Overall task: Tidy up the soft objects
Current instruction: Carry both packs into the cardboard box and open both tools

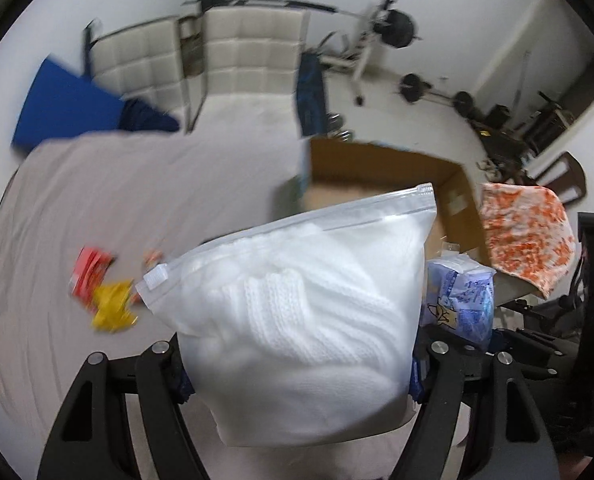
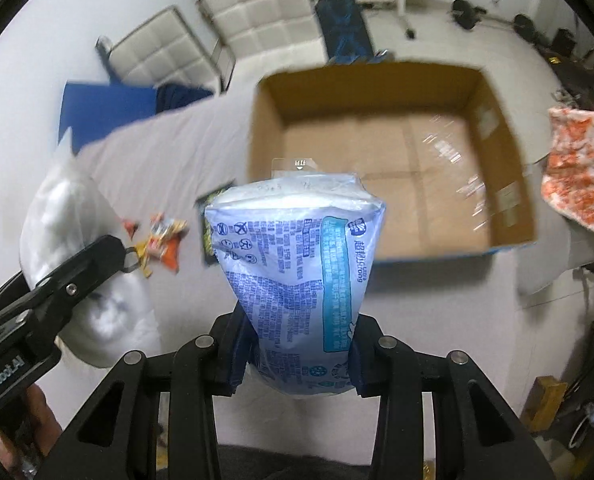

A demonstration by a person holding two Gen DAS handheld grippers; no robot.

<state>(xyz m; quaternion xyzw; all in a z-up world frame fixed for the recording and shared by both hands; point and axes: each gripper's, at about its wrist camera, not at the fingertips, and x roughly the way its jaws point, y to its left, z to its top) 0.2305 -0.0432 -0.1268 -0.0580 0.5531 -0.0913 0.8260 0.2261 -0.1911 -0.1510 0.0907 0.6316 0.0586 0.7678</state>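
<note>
My left gripper (image 1: 297,376) is shut on a clear zip bag of white knit fabric (image 1: 297,304), held above the grey sheet. It also shows at the left of the right wrist view (image 2: 73,248). My right gripper (image 2: 295,356) is shut on a blue-printed tissue pack (image 2: 297,264), held up in front of an open cardboard box (image 2: 393,184). The pack also shows in the left wrist view (image 1: 461,296), in front of the box (image 1: 377,172). An orange-and-white cloth (image 2: 581,172) hangs at the right, also in the left wrist view (image 1: 529,236).
Red and yellow snack packets (image 1: 101,292) lie on the grey sheet (image 1: 117,200), also seen in the right wrist view (image 2: 161,240). A dark green packet (image 2: 211,224) lies beside the box. White padded chairs (image 2: 257,12), a blue mat (image 2: 105,108) and gym weights (image 1: 397,28) stand behind.
</note>
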